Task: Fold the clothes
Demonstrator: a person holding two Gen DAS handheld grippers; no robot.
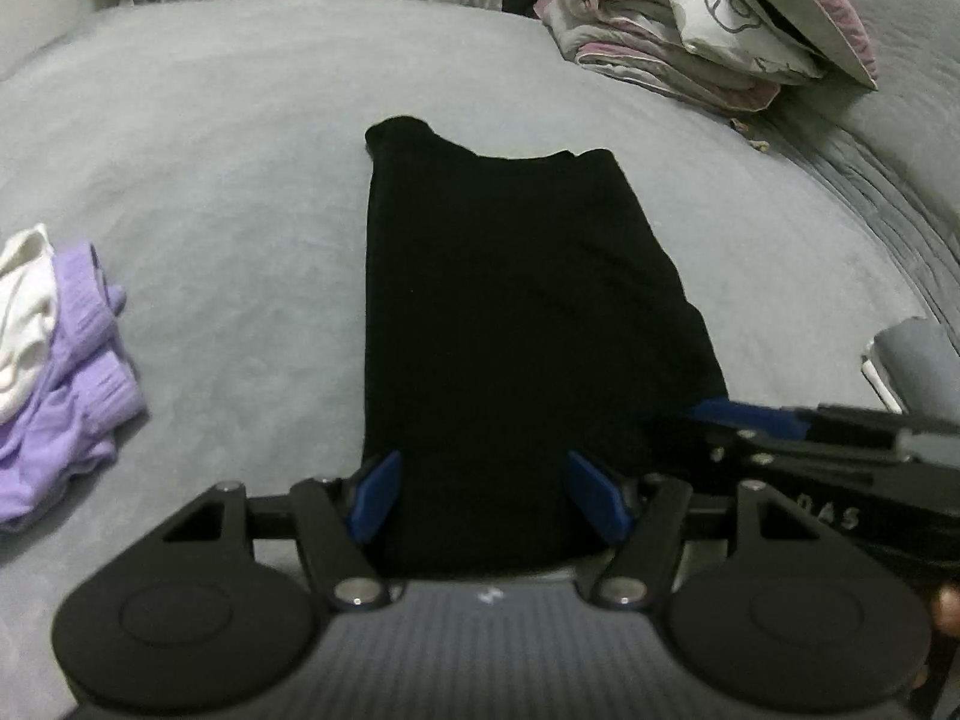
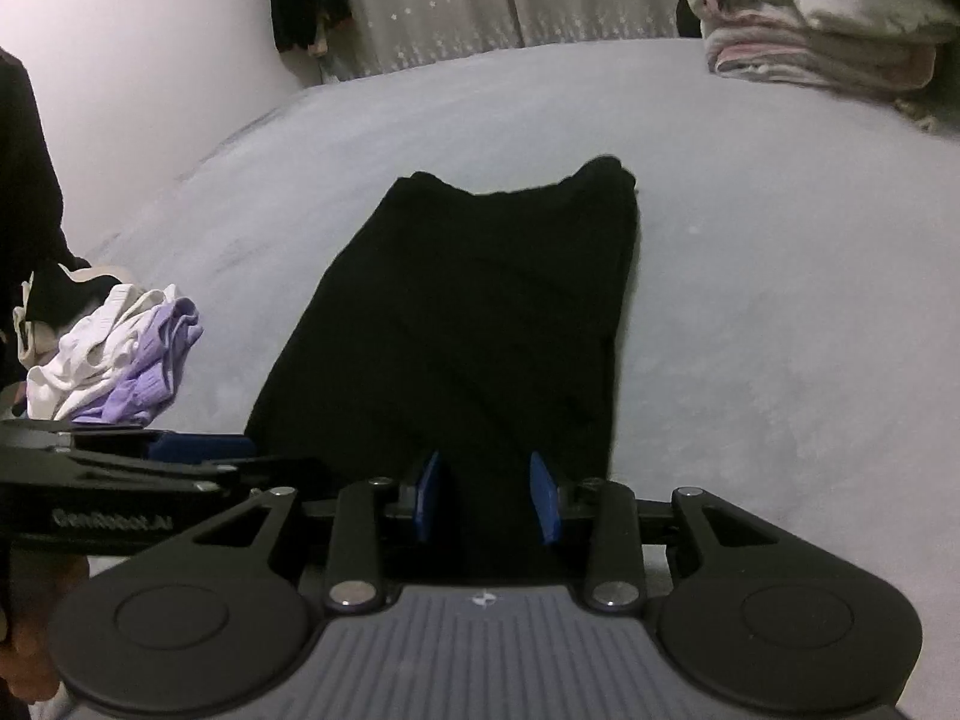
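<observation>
— Lay at far left: purple garment [image 1: 78, 384] under white cloth [image 1: 24, 300], on the grey bed [image 1: 240, 180].

— Stretched flat mid-bed: black garment [image 1: 510, 312]. Left gripper [image 1: 486, 495] spread apart over its near hem, unclamped. Right gripper [image 2: 486, 498] parted too, narrower, same hem. Folded quilt [image 1: 690, 24] far right.
</observation>
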